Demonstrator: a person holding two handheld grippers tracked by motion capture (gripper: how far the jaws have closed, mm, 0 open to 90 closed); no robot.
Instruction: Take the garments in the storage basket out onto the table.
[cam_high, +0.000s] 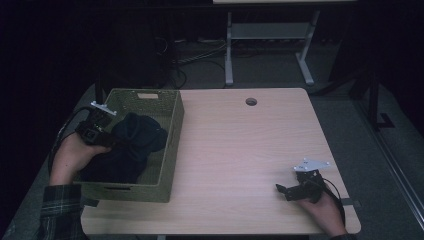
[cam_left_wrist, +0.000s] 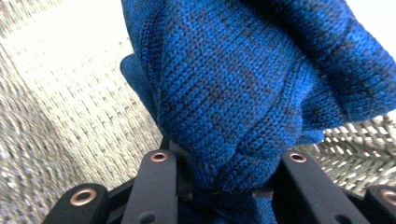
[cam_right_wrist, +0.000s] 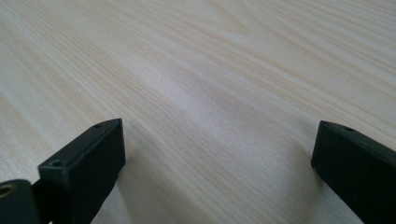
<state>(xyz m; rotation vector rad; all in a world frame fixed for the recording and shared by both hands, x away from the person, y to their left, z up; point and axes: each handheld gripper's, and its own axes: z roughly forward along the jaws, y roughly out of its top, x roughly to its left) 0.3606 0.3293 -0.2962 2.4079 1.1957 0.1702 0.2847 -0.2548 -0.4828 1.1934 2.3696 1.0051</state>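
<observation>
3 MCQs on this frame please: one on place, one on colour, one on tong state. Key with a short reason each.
1. Where is the knit garment?
A. in the woven basket
B. on the bare table
C. on the floor

2. What colour is the garment?
A. red
B. blue
C. white

3. How do the right tongs stand?
A. shut on cloth
B. open over bare wood
C. shut on the basket

Key: 1 A, the high view shows it inside the basket walls; 2 B, blue knit between the left tongs; 3 B, jaws wide apart, holding nothing.

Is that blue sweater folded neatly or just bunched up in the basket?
Bunched up. The sweater lies in a rumpled heap inside the basket, with the left gripper pinching a gathered fold of it.
</observation>
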